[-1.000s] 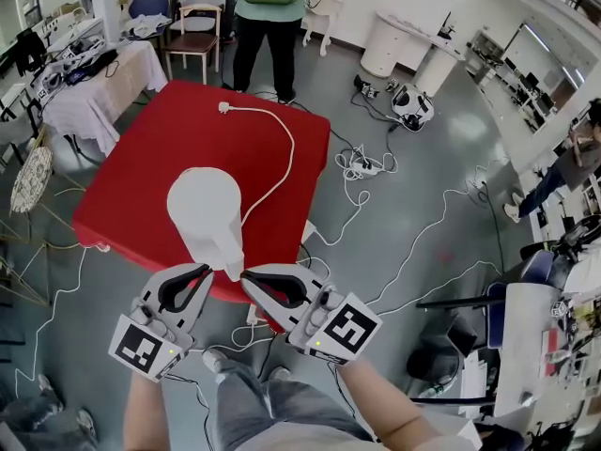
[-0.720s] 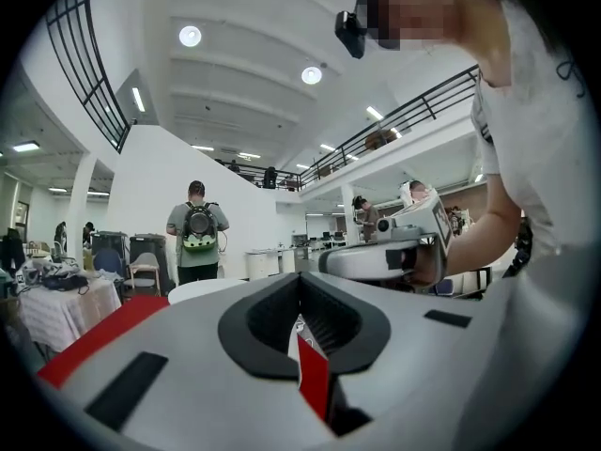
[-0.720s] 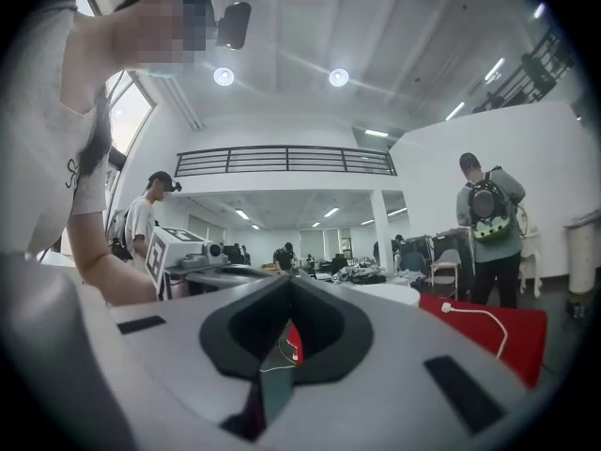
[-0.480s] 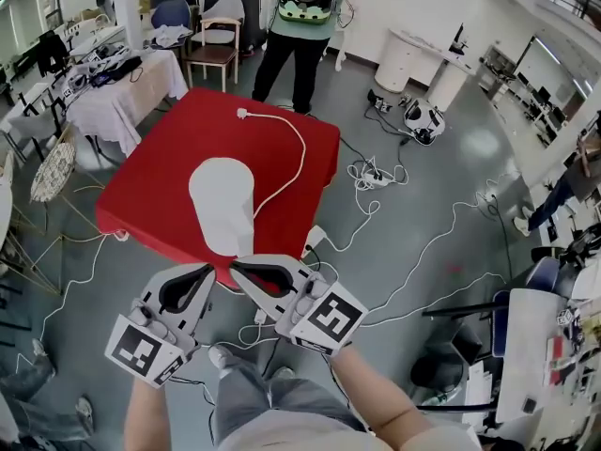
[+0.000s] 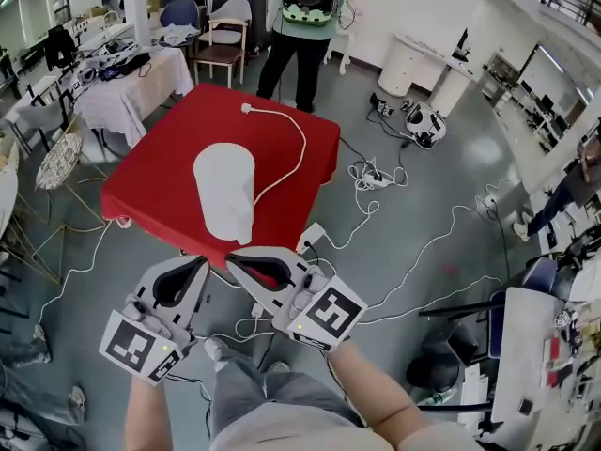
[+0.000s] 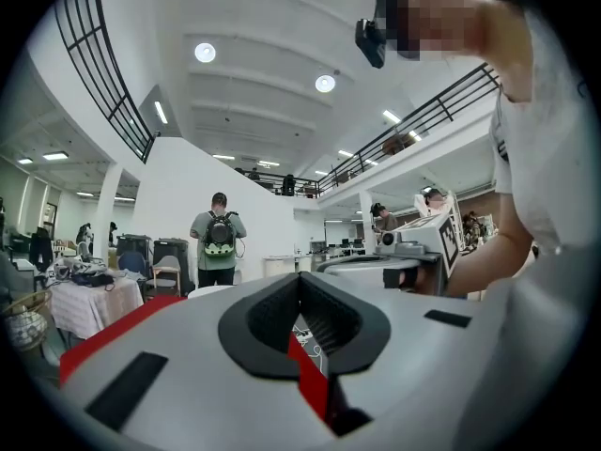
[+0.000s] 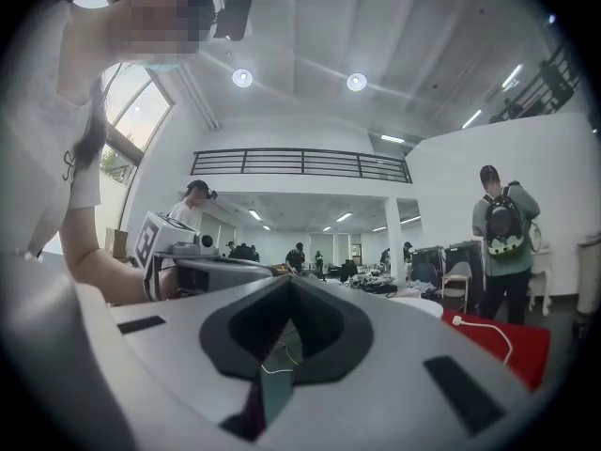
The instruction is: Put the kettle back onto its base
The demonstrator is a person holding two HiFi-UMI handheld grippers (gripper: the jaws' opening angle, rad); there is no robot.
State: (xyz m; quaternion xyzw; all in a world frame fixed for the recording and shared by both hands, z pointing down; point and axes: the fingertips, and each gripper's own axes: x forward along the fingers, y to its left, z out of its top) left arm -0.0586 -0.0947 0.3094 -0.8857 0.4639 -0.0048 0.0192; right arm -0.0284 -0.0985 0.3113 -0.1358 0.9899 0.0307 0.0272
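A white kettle (image 5: 225, 191) stands on the red table (image 5: 150, 191), and its white cord (image 5: 286, 163) runs to a plug (image 5: 248, 108) at the far edge. Both grippers hang off the table's near edge, close to my body and apart from the kettle. My left gripper (image 5: 202, 263) is shut with nothing in it. My right gripper (image 5: 230, 259) sits beside it, also shut and empty. In the left gripper view the closed jaws (image 6: 302, 280) point level past the kettle's top (image 6: 211, 290). The right gripper view shows its closed jaws (image 7: 289, 282) and the table's corner (image 7: 498, 338).
A person with a backpack (image 5: 310, 26) stands behind the table. A chair (image 5: 223, 45) and a cluttered white-clothed table (image 5: 122, 78) are at the far left. A power strip (image 5: 371, 172) and loose cables (image 5: 423, 252) lie on the floor to the right.
Both grippers have drawn back from the kettle toward my body and now sit off the table's near edge. The kettle stays on the table.
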